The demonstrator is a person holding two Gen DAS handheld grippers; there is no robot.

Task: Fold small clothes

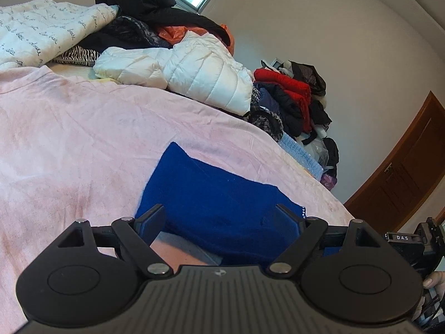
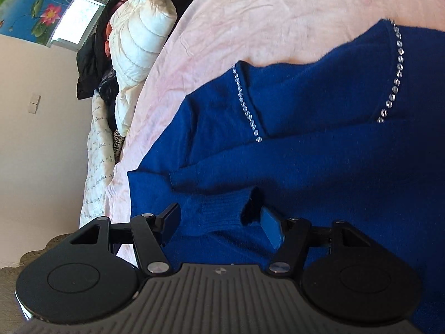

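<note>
The blue sweater (image 2: pixel 319 167) is lying partly folded on the pink sheet (image 1: pixel 83 139), a sleeve tucked across; more folds look needed. The left gripper (image 1: pixel 219 220) is hovering wide open and empty, and the right gripper (image 2: pixel 219 220) is standing half open around the cuff (image 2: pixel 219 208), not pinching.

Free room: bare pink bedsheet (image 1: pixel 83 139) left of & beyond the blue sweater (image 1: pixel 217 194), open to approach; obstacles: white puffer jacket (image 1: pixel 194 75), dark clothes heap (image 1: pixel 144 2) & lettered quilt (image 1: pixel 36 27) along far edge, red/black pile (image 1: pixel 292 97) off the far corner.
</note>
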